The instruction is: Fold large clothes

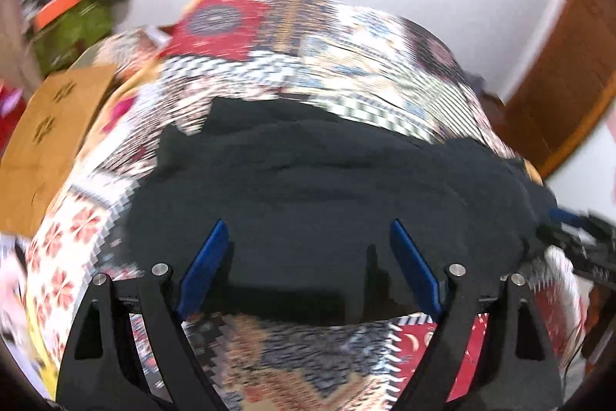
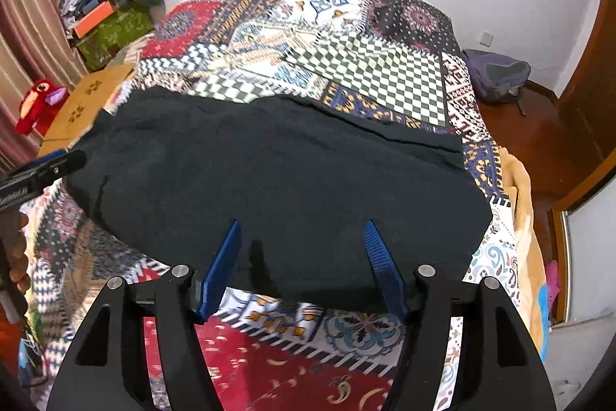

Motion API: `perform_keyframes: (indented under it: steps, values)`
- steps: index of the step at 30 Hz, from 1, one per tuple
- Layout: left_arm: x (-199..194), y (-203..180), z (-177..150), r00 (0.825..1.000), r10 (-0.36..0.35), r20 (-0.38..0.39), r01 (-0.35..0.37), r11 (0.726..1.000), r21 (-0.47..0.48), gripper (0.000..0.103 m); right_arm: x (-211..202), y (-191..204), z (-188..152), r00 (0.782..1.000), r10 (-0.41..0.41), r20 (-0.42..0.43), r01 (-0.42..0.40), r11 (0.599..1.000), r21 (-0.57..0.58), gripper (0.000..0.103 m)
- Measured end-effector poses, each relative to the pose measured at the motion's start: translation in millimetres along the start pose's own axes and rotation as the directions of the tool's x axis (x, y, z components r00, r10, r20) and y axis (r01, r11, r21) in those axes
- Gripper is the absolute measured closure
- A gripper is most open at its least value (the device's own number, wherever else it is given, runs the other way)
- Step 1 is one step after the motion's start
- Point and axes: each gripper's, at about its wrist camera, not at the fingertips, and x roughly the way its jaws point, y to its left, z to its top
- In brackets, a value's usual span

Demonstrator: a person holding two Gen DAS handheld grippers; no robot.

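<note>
A large black garment (image 2: 269, 180) lies spread flat on a bed with a patchwork quilt (image 2: 365, 64). My right gripper (image 2: 302, 230) is open, its blue fingers hovering over the garment's near edge, holding nothing. My left gripper (image 1: 308, 230) is open too, above the near edge of the same garment (image 1: 308, 172); that view is motion-blurred. The left gripper shows at the left edge of the right wrist view (image 2: 42, 172), beside the garment's left end. The right gripper shows at the right edge of the left wrist view (image 1: 581, 237).
A brown cardboard box (image 2: 88, 103) and a red plush toy (image 2: 38, 103) stand left of the bed. A green box with clutter (image 2: 111, 26) is at the back left. A purple backpack (image 2: 496, 72) lies on the wooden floor at the right, near a wooden door (image 2: 593, 83).
</note>
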Motion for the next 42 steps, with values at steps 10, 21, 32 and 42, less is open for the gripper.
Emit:
perform_keyframes:
  steps: [10, 21, 32, 42]
  values:
    - [-5.9, 68.4, -28.4, 0.978, -0.207, -0.028, 0.193, 0.945, -0.265, 0.017, -6.3, 37.3, 13.4, 0.999, 0.009, 0.047, -0.005, 0.997, -0.080, 0.040]
    - [50.8, 93.6, -54.2, 0.902, -0.430, -0.045, 0.343, 0.776, -0.530, 0.018, 45.6, 60.4, 8.1, 0.997, 0.017, -0.069, -0.025, 0.993, -0.116, 0.037]
    - [84.7, 101.2, -37.1, 0.903, -0.420, 0.091, 0.381, 0.685, -0.621, 0.018, 48.5, 64.3, 9.2, 0.998, 0.044, -0.033, -0.048, 0.991, -0.128, 0.029]
    - [79.8, 68.5, -8.5, 0.993, -0.115, 0.025, 0.110, 0.828, -0.550, 0.065, 30.3, 56.1, 12.1, 0.995, 0.088, -0.048, -0.089, 0.996, -0.029, 0.030]
